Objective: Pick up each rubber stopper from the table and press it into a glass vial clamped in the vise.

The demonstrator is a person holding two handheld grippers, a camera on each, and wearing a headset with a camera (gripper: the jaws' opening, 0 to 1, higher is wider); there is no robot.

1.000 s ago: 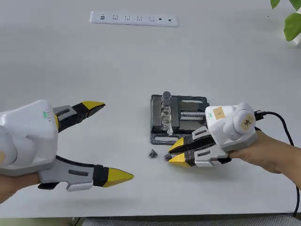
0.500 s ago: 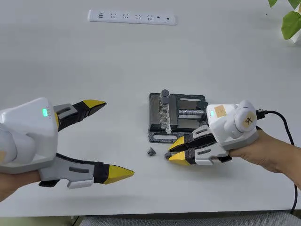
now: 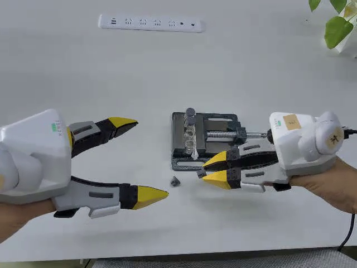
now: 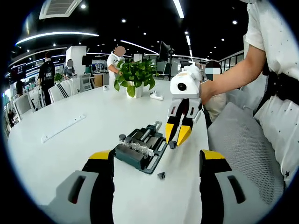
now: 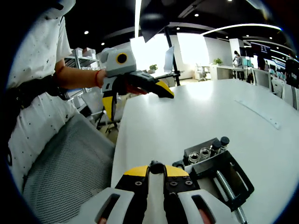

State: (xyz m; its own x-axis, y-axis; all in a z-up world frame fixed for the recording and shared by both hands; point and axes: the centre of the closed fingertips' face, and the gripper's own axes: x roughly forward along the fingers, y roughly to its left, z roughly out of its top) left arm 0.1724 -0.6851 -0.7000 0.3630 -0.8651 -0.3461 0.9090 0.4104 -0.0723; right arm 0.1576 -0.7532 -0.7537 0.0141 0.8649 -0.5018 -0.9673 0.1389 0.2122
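We see the right gripper [image 3: 204,171] fingers clenched on a rubber stopper [image 5: 156,166], just beside the vise [image 3: 220,124] | left gripper [image 3: 152,157] fingers spread wide, grasping nothing | second stopper [image 3: 175,181] lies on the bench [image 3: 111,67] near the vise

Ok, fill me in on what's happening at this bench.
A person holds a hand-held gripper in each hand. The right hand-held gripper is shut on a small dark rubber stopper, just beside the vise that clamps a row of glass vials. The vial at the far end is already capped. A second stopper lies on the table, and the left hand-held gripper is open, holding nothing.
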